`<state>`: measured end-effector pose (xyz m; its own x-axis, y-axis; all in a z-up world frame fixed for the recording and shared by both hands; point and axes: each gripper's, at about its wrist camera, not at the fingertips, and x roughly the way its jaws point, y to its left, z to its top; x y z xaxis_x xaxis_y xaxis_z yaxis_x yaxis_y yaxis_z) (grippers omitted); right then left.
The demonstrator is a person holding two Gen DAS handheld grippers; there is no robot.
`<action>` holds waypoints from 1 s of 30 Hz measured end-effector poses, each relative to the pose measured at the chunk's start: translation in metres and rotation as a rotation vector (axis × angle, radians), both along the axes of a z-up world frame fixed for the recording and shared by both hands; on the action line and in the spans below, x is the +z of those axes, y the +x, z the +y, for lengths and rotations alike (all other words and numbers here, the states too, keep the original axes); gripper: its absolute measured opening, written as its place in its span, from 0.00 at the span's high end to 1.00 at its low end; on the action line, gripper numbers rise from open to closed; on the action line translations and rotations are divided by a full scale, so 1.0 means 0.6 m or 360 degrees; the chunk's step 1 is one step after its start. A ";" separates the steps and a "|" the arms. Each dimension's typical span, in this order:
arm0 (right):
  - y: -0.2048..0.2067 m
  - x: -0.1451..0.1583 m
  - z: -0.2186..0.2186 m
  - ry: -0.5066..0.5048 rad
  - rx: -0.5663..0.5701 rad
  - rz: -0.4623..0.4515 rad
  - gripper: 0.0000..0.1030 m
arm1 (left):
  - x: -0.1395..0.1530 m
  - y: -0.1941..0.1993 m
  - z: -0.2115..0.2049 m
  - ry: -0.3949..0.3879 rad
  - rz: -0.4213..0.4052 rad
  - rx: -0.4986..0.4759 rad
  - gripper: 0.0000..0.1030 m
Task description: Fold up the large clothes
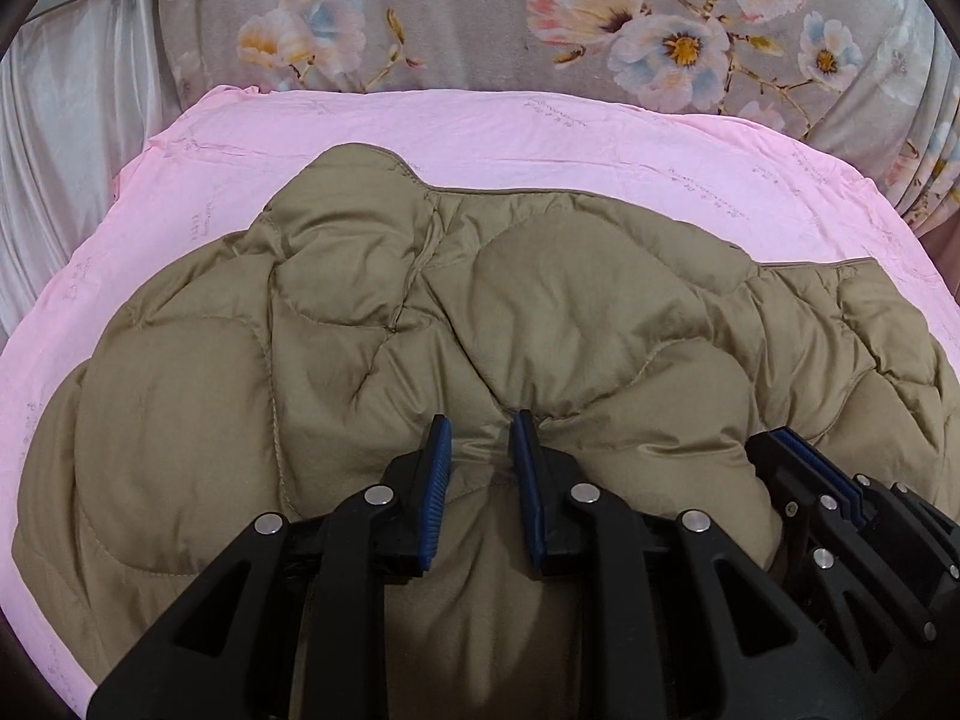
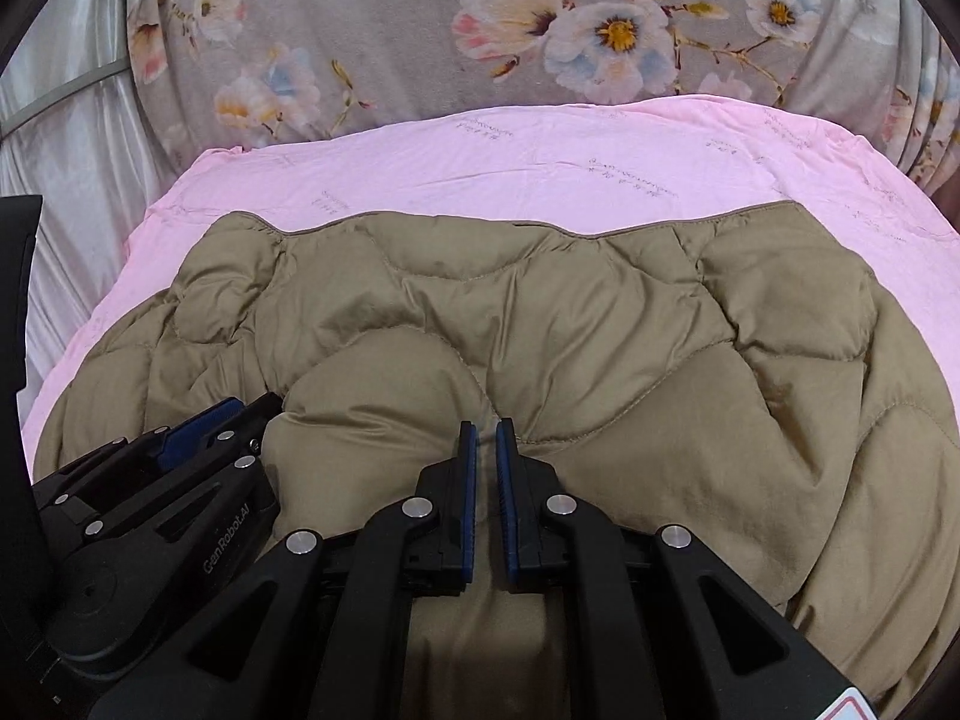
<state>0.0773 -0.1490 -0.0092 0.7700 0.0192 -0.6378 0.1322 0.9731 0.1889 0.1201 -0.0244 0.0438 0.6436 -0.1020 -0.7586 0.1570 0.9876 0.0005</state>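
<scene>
A tan quilted puffer jacket (image 1: 372,324) lies spread on a pink sheet (image 1: 540,132); it also shows in the right wrist view (image 2: 570,324). My left gripper (image 1: 480,429) is closed on a thick bunch of the jacket's near edge, with fabric filling the gap between its blue pads. My right gripper (image 2: 487,432) is shut on a thin fold of the same near edge. The two grippers sit side by side: the right one shows at the left wrist view's right edge (image 1: 798,450), the left one at the right wrist view's left (image 2: 204,420).
The pink sheet (image 2: 540,162) covers the surface under the jacket. Behind it hangs a grey floral cloth (image 1: 480,18). Pale shiny fabric (image 1: 66,150) drapes at the left.
</scene>
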 end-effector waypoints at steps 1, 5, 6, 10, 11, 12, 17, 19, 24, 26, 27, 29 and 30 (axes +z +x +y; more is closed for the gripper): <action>-0.001 -0.001 0.001 -0.0001 -0.0002 -0.0005 0.91 | -0.001 -0.001 0.000 -0.0001 -0.0006 0.0001 0.79; -0.004 -0.005 0.003 -0.0008 -0.0011 -0.0017 0.91 | -0.004 -0.002 0.000 -0.0009 -0.0023 0.0005 0.79; -0.004 -0.006 0.003 -0.0011 -0.0012 -0.0017 0.91 | -0.005 -0.002 0.000 -0.0012 -0.0027 0.0005 0.79; -0.004 -0.006 0.002 -0.0013 -0.0008 -0.0018 0.92 | -0.009 -0.003 0.004 -0.0024 -0.0038 0.0006 0.79; -0.004 -0.006 0.002 -0.0013 -0.0009 -0.0019 0.92 | -0.009 -0.003 0.004 -0.0027 -0.0041 0.0007 0.79; -0.005 -0.006 0.002 -0.0014 -0.0012 -0.0021 0.92 | -0.010 -0.003 0.004 -0.0030 -0.0045 0.0009 0.79; -0.005 -0.007 0.000 -0.0015 -0.0018 -0.0032 0.92 | -0.012 -0.003 0.003 -0.0033 -0.0054 0.0012 0.80; -0.005 -0.007 0.000 -0.0016 -0.0020 -0.0034 0.92 | -0.012 -0.002 0.003 -0.0036 -0.0054 0.0010 0.80; -0.006 -0.004 0.001 -0.0006 -0.0017 -0.0044 0.92 | -0.002 -0.007 0.015 -0.0114 -0.0046 -0.0006 0.76; -0.013 0.004 0.002 -0.0004 -0.0022 -0.0048 0.91 | 0.012 -0.023 0.040 -0.0196 -0.0011 -0.0013 0.69; -0.022 0.011 0.005 -0.0024 -0.0024 -0.0046 0.90 | 0.021 -0.034 0.056 -0.0239 -0.0001 -0.0006 0.63; -0.049 0.028 0.018 -0.0019 -0.0007 -0.0063 0.85 | 0.050 -0.069 0.107 -0.0325 -0.0018 0.0016 0.50; -0.060 0.034 0.025 0.0003 0.0006 -0.0066 0.85 | 0.064 -0.089 0.134 -0.0324 -0.0057 0.0045 0.41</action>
<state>0.0412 -0.1343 0.0113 0.7957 0.0232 -0.6052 0.1207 0.9732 0.1959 0.0667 0.0559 0.0824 0.6746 -0.2324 -0.7006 0.1330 0.9719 -0.1943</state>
